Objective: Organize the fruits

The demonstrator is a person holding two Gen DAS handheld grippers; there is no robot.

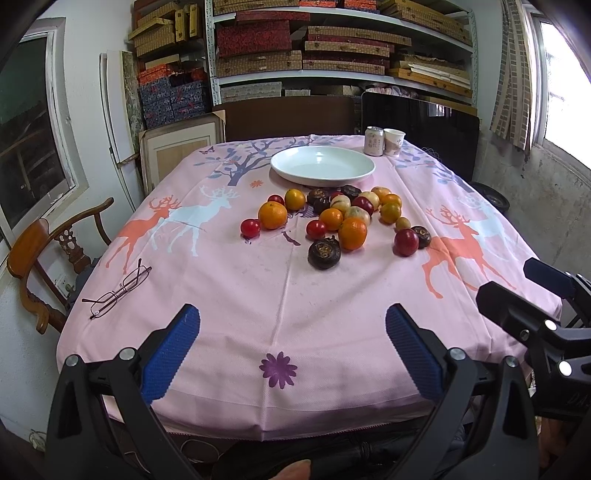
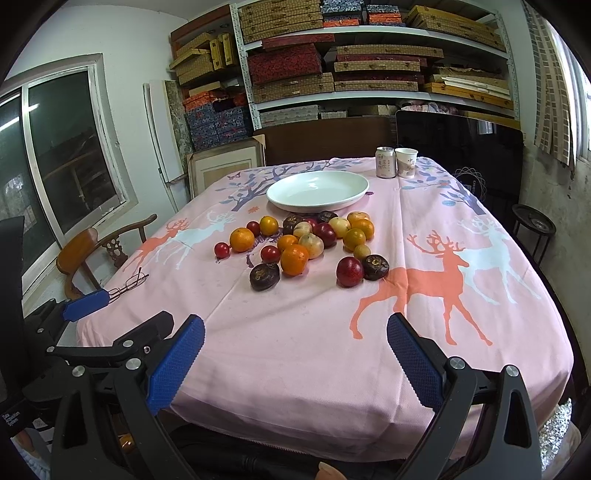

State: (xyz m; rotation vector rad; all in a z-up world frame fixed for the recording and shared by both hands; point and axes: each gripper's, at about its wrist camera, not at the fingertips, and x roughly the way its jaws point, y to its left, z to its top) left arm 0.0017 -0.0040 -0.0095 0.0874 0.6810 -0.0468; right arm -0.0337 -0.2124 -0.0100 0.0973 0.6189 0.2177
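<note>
Two grippers, left (image 1: 291, 350) and right (image 2: 295, 354), hover at the table's near edge, jaws apart, holding nothing. Fruits (image 1: 332, 218) lie mid-cloth, just before the white plate (image 1: 280, 166), which is bare. Sorting apparently unstarted; next move needs a forward reach, likely for the nearest dark fruit (image 1: 324, 253).

Soft daylight fills both views, and the right-hand window (image 1: 565, 85) blows out white. Fisheye bending curves the shelves (image 2: 369, 33), corners go black, and fruit shadows stay faint; focus holds sharp throughout.
</note>
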